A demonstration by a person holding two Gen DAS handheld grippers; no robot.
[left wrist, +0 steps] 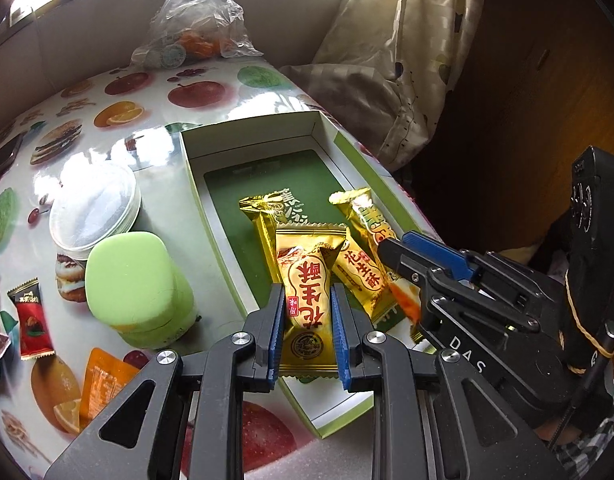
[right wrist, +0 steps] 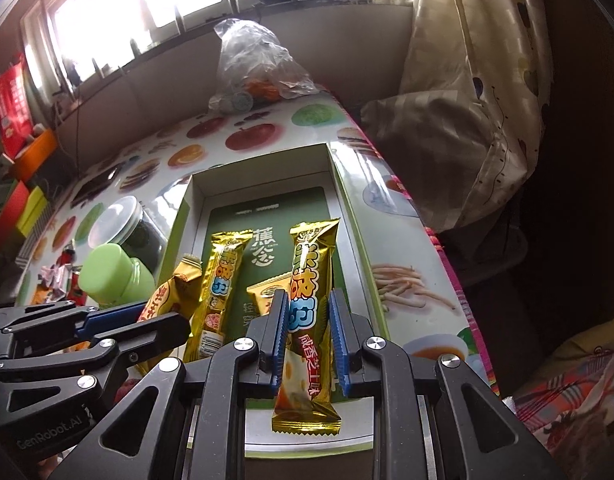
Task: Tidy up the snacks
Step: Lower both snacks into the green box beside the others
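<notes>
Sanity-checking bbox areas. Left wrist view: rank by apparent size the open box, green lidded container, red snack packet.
1. open box
2. green lidded container
3. red snack packet
The container sits nearer the camera than most of the box, yet looks smaller.

Bright barred window (right wrist: pixel 155 12) above a fruit-print table (left wrist: pixel 107 96), pale patterned curtain (right wrist: pixel 479 92) at right.

"花生酥" on gold snack packet (left wrist: pixel 307 300); "咸香芝士味" on gold snack stick (right wrist: pixel 309 320); "蕉念" on box (right wrist: pixel 263 250) floor; "DAS" on right hand-held gripper (left wrist: pixel 403 256); "GenRobot.AI" on left hand-held gripper (right wrist: pixel 163 316).
</notes>
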